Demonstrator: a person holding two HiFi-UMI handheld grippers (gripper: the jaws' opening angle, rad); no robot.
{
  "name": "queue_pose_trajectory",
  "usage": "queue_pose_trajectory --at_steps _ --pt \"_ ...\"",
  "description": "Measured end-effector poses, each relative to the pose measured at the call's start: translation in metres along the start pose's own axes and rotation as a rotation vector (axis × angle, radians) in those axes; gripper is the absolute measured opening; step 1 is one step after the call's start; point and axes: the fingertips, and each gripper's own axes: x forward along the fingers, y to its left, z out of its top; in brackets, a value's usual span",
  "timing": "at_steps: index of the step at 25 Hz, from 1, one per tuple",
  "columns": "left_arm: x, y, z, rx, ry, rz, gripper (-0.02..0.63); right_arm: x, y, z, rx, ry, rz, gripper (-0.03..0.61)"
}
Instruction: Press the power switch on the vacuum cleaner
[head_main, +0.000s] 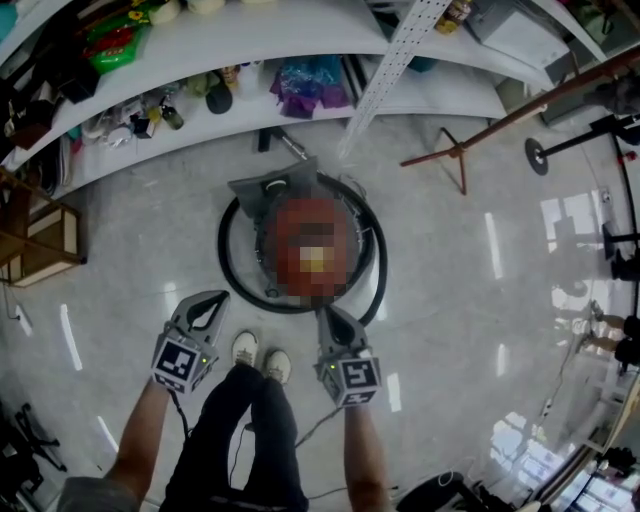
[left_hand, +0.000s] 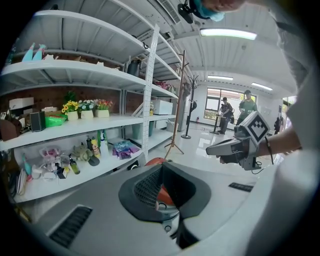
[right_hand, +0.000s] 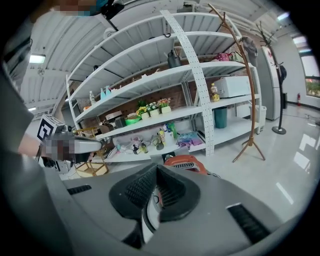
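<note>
Vacuum cleaner (right_hand: 184, 162) top is blurred, switch indiscernible; left gripper (head_main: 218, 297) and right gripper (head_main: 325, 312) jaws closed, empty.

We cannot find the power switch: a mosaic patch covers the top of the vacuum cleaner (head_main: 268, 190) in the head view. Each gripper view shows only red slivers of it (the gripper's own body blocks the rest). The person's forearms (head_main: 135, 450) run off at 6 o'clock. The shelf bottles (left_hand: 73, 165) at 9 o'clock are too small to name.
</note>
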Motion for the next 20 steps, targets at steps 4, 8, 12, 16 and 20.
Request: queue_pose_trajectory --at_steps 4,8,12,16,20 --pt "0.004 0.003 -0.012 -0.013 0.005 -0.004 0.009 0.011 -0.006 -0.012 0.003 0.007 -0.008 0.008" --pt "0.005 0.006 -0.023 -0.019 0.016 -0.007 0.009 0.025 -0.014 -0.025 -0.010 0.011 -0.013 0.008" --pt "0.003 0.007 -0.029 -0.018 0.016 -0.012 0.009 0.038 -0.017 -0.030 -0.025 0.024 -0.019 0.008" --pt "0.003 0.009 -0.031 -0.021 0.015 -0.005 0.009 0.051 -0.023 -0.039 -0.038 0.022 -0.010 0.008" --pt "0.002 0.008 -0.025 -0.012 0.000 -0.011 0.009 0.062 -0.028 -0.046 -0.047 0.036 -0.019 0.008"
